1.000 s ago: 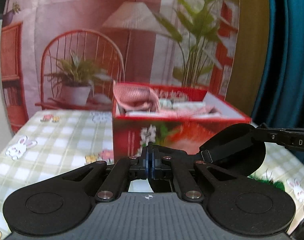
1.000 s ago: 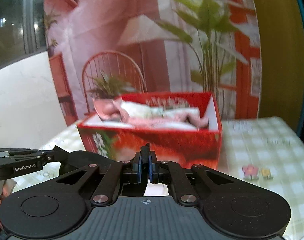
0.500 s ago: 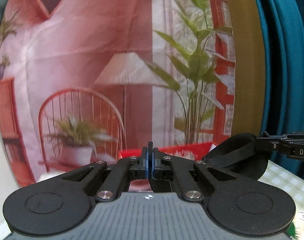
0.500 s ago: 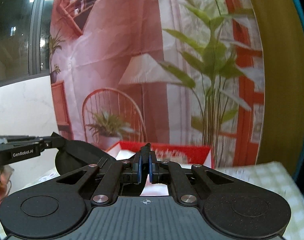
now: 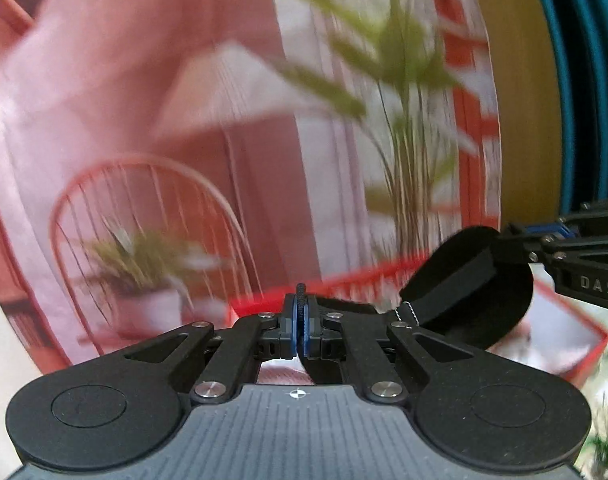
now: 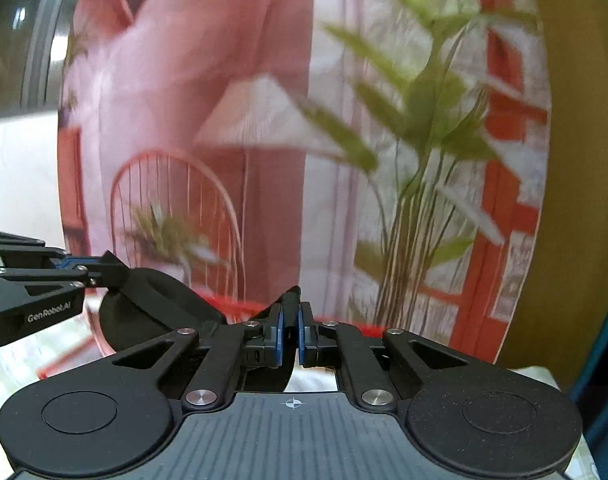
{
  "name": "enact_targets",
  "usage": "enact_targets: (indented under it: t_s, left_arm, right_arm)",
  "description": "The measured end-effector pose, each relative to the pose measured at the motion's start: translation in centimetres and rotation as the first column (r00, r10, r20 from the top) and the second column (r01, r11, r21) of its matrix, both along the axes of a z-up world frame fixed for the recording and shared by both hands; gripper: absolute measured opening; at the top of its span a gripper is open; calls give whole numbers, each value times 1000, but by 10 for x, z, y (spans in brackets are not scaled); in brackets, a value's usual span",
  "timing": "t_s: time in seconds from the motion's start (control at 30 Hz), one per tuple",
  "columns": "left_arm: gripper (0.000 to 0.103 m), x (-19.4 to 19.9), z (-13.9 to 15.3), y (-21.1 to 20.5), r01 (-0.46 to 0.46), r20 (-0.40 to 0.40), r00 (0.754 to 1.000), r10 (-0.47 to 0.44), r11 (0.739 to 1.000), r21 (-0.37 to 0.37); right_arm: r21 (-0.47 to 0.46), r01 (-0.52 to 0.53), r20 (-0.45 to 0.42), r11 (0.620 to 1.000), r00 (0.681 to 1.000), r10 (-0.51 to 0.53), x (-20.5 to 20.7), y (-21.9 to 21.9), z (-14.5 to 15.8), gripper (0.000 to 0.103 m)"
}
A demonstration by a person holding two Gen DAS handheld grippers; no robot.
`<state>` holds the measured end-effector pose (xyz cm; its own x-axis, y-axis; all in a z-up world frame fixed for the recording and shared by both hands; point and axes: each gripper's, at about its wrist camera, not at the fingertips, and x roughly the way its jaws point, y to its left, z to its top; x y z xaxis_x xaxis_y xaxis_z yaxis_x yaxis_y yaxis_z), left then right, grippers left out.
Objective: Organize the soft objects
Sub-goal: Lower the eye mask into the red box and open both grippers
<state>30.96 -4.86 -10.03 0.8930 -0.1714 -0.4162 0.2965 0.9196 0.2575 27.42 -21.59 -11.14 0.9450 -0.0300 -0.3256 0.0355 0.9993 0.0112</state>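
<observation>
- Now stretched between the two tools: a black fabric piece (image 5: 476, 280), rounded, with a stitched strap across it; exact kind of item too unclear to name.
- Held up in the air over the near side of the red box (image 5: 584, 332), not yet inside it.
- Clenched on one thin black edge by the left gripper (image 5: 302, 320), jaws pressed together with the fabric standing up between the blue pads.
- Pinched likewise by the right gripper (image 6: 290, 322) on the opposite edge, jaws nearly together around a dark fold.
- Probably gripped at both ends to keep the limp piece spread and flat, so as to lower it into the box without bunching; a judgement only.
- Behind the box, only a printed backdrop (image 6: 264, 80) with a chair, a lamp and a leafy plant; to the right of it, a yellow and teal curtain (image 5: 544, 100).
- Compared with a second ago: both views tipped upward, the box gone from full front and pink cloth contents down to a red rim and a white inner wall low in the frame.
- Checked tablecloth almost out of sight as well, and the backdrop smeared by motion, unlike before.
- Grip unchanged on both sides throughout.
</observation>
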Motion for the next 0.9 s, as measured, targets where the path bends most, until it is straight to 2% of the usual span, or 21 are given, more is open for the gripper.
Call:
enact_targets:
  t_s: [0.1, 0.23, 0.37, 0.53, 0.63, 0.7, 0.77, 0.83, 0.87, 0.9]
  left_arm:
    - [4, 10, -17, -3, 11, -76, 997, -9, 1000, 26]
    - [4, 16, -27, 3, 11, -144, 990, -8, 1000, 17]
    - [4, 18, -36, 6, 9, -160, 987, -2, 999, 43]
    - [7, 16, -35, 6, 3, -172, 985, 0, 1000, 21]
    - [11, 12, -34, 4, 15, -171, 985, -11, 1000, 22]
    - [21, 11, -31, 4, 17, -174, 985, -14, 1000, 15]
    - [56, 7, -28, 6, 16, -171, 985, -16, 1000, -1]
    - [72, 3, -25, 9, 12, -161, 987, -14, 1000, -14]
    - [81, 0, -23, 10, 7, -161, 987, -10, 1000, -18]
    - [86, -2, -21, 11, 1, -166, 986, -5, 1000, -25]
  right_arm:
    - [-7, -14, -96, 1000, 995, 13, 16, 2, -21, 7]
    - [-3, -5, -144, 1000, 990, 4, 24, 0, -37, 7]
    - [2, 6, -159, 1000, 987, -6, 25, -3, -41, 7]
    - [-4, 19, -167, 1000, 986, -19, 23, -5, -41, 8]
    - [-7, 26, -171, 1000, 985, -26, 21, -7, -41, 13]
    - [-5, 28, -172, 1000, 985, -28, 18, -8, -40, 21]
    - [-3, 24, -169, 1000, 985, -24, 15, -9, -39, 24]
    - [0, 26, -158, 1000, 987, -25, 10, -11, -38, 29]
    - [2, 28, -151, 1000, 988, -27, 7, -12, -36, 36]
    - [7, 30, -141, 1000, 990, -28, 3, -13, -35, 49]
